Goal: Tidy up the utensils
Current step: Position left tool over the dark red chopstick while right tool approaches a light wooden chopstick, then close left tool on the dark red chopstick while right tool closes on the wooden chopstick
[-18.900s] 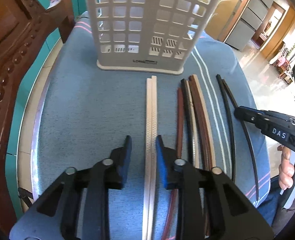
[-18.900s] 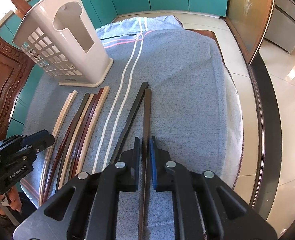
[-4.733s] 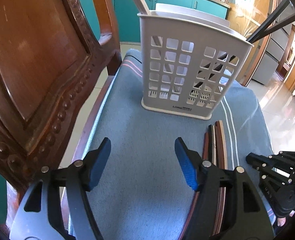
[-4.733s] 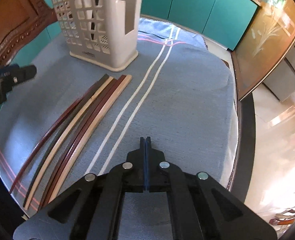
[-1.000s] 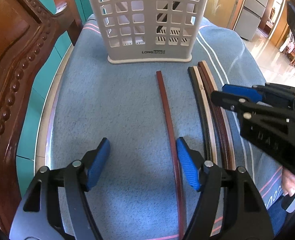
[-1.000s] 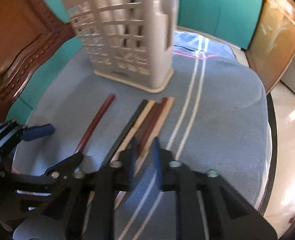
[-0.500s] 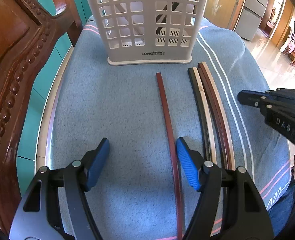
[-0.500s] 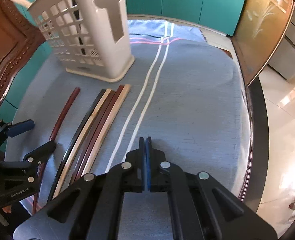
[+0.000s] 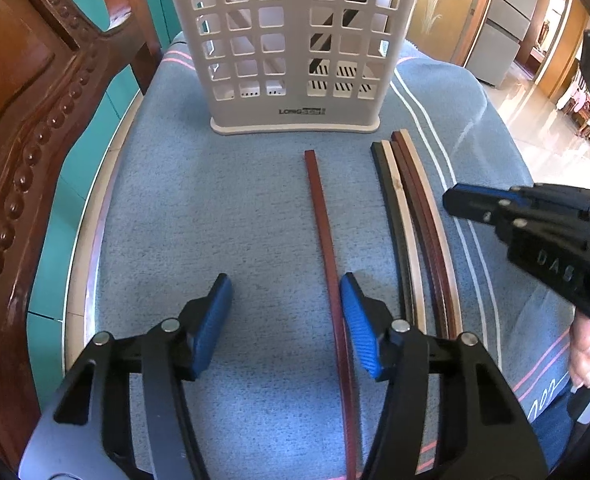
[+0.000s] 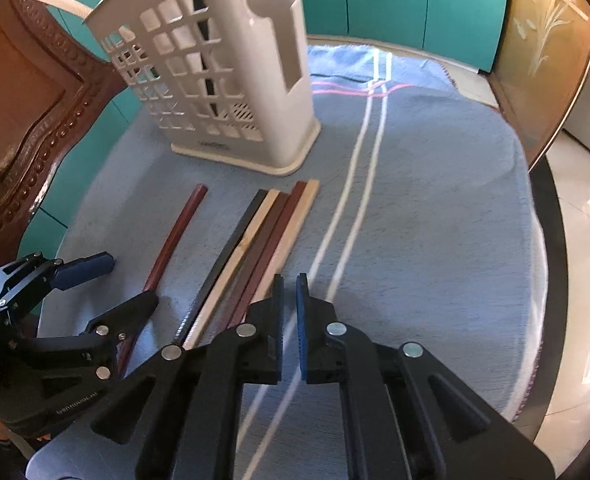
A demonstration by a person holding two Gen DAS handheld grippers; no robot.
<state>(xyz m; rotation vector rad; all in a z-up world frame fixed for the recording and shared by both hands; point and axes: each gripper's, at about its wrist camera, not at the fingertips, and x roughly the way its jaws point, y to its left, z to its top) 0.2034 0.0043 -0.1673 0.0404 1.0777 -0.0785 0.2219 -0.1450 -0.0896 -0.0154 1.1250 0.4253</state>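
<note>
From the left wrist, the left gripper has slid rightward in the last second, jaws spread wide, so the lone red-brown chopstick now lies between them, close to the right pad: ready to grasp. It points lengthwise at the white basket.

From the right wrist, the right gripper, shut a moment ago, now shows a narrow gap, seemingly empty, beside the bundled chopsticks.

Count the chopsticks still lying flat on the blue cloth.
5: one reddish chopstick alone between the left gripper fingers, and a bundle of four beside it. Others stand in the basket.
</note>
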